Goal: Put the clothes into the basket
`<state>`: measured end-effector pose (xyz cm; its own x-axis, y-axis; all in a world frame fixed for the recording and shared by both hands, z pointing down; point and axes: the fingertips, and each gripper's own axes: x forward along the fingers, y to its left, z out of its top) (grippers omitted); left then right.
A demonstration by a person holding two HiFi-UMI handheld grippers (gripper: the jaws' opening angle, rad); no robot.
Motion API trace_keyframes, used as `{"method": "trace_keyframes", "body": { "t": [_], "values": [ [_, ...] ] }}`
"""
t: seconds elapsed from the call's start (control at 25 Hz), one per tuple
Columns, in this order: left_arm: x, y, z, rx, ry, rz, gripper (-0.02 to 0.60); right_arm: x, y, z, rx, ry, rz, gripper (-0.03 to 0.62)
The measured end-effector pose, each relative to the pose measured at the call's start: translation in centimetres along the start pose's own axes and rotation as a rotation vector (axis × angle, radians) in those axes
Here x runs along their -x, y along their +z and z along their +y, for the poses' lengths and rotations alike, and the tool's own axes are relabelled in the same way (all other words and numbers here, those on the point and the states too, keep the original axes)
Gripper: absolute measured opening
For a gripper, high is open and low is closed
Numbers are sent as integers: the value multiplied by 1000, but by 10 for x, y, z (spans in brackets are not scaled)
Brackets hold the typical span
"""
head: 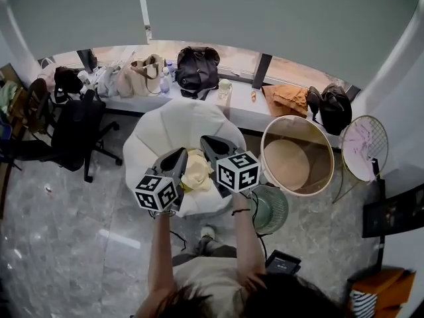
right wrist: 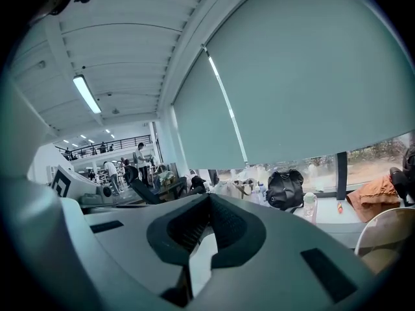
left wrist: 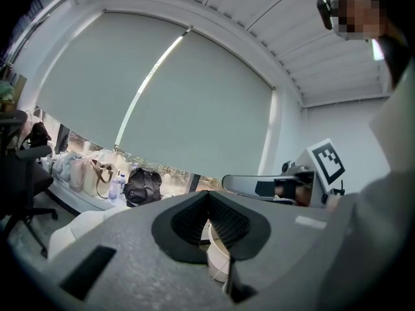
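Looking down, head view: pale yellow garment (head: pixel 197 171) lies on white chair (head: pixel 177 119), between left hand-held gripper (head: pixel 181 152) and right hand-held gripper (head: pixel 206 140); basket (head: pixel 288 164) sits beyond the right one.
Left gripper view: jaws clenched, nothing held.
Right gripper view: same.
Risk: clenched jaws would likely shove the garment off the chair, not catch it.

Daylight came in low through window strip (head: pixel 218 58) under drawn blinds (head: pixel 265 18); blinds glowed flat grey-green. Room evenly lit, shadows soft, pale streak of glare on stone floor (head: pixel 66 244). Ceiling tube (right wrist: pixel 86 94) burned bright in right gripper view. Fisheye bent walls, corners fell black. Left gripper (left wrist: pixel 207 194) and right gripper (right wrist: pixel 207 196) loomed close, grainy, slightly soft.
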<state>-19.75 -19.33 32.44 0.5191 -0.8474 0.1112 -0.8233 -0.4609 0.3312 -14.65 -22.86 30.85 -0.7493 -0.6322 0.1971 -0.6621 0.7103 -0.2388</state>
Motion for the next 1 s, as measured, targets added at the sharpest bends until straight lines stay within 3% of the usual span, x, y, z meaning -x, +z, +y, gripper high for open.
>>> {"method": "trace_keyframes", "body": {
  "t": [0.44,1.0],
  "values": [
    [-12,-21,24,21,41,71,11,-32,-25,-21,-48,10,52,9],
    [-33,-101,91,174,59,210,11,-102,-112,-55,-100,22,227,9]
  ]
}}
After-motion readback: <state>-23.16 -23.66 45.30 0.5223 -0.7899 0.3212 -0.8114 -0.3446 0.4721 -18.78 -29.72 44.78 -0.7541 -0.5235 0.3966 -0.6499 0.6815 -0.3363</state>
